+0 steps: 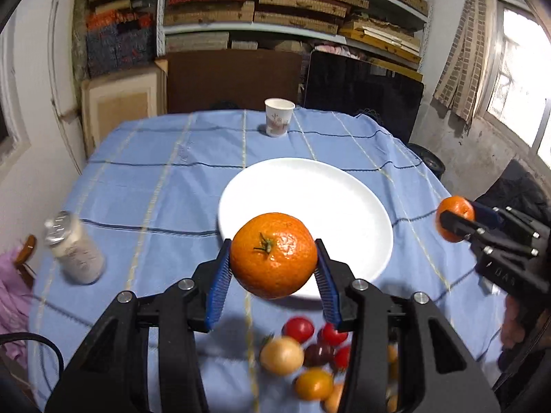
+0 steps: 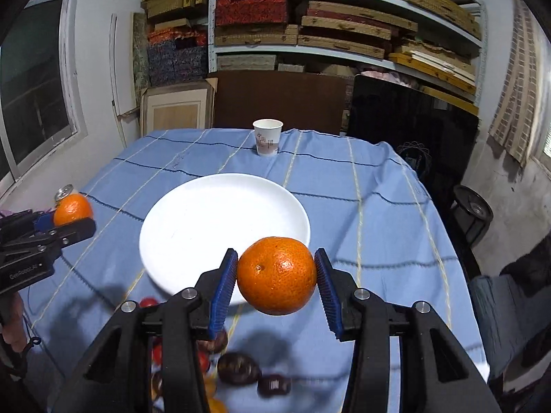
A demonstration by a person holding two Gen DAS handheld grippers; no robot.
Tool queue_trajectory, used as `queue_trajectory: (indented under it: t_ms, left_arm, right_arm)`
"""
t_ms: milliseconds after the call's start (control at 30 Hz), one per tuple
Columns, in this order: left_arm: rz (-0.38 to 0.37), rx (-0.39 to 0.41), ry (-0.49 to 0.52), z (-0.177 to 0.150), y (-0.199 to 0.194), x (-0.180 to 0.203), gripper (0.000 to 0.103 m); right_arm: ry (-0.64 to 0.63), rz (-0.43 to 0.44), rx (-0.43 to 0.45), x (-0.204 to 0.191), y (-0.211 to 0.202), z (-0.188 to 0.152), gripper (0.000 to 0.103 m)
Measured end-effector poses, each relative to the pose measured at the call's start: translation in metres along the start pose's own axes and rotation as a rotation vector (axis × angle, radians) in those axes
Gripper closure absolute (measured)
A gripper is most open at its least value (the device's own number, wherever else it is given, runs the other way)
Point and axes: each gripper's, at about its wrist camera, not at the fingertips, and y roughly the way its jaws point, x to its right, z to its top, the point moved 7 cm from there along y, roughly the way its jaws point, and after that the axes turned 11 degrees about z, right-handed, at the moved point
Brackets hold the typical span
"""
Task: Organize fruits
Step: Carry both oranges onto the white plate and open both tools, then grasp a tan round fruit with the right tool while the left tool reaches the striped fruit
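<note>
Fingers [image 1: 220, 275] round an orange [image 1: 273, 254], paper cup [image 1: 279, 117] beyond.

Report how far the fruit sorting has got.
Done: nothing yet; the white plate is bare. In hand: the left gripper clamps one orange, and the right gripper clamps a second orange, both above the tablecloth. Left: setting both down, then the small fruits piled near the table's front edge.

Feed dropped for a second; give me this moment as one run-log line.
left gripper: jaws shut on stemmed round orange mandarin | right gripper: jaws shut on second orange mandarin | round white plate: empty
</note>
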Motion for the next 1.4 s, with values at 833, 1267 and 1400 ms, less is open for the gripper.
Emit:
queue_trajectory:
  t_ms: [833, 1267, 1400]
  left_arm:
    - [0.084, -0.117, -0.03, 0.042, 0.144, -0.004, 0.022]
    - [0.073, -0.016, 0.102, -0.07, -0.029, -0.02, 0.004]
    - [0.072, -0.095, 0.138, -0.139, -0.052, -0.015, 0.004]
  right_arm:
    - [0.065, 0.036, -0.079, 0.027, 0.129, 0.038, 0.014]
    - [-0.079, 0.178, -0.049, -0.045, -0.047, -0.084, 0.014]
    - [-0.13, 0.2, -0.111, -0.076, -0.07, -0.158, 0.014]
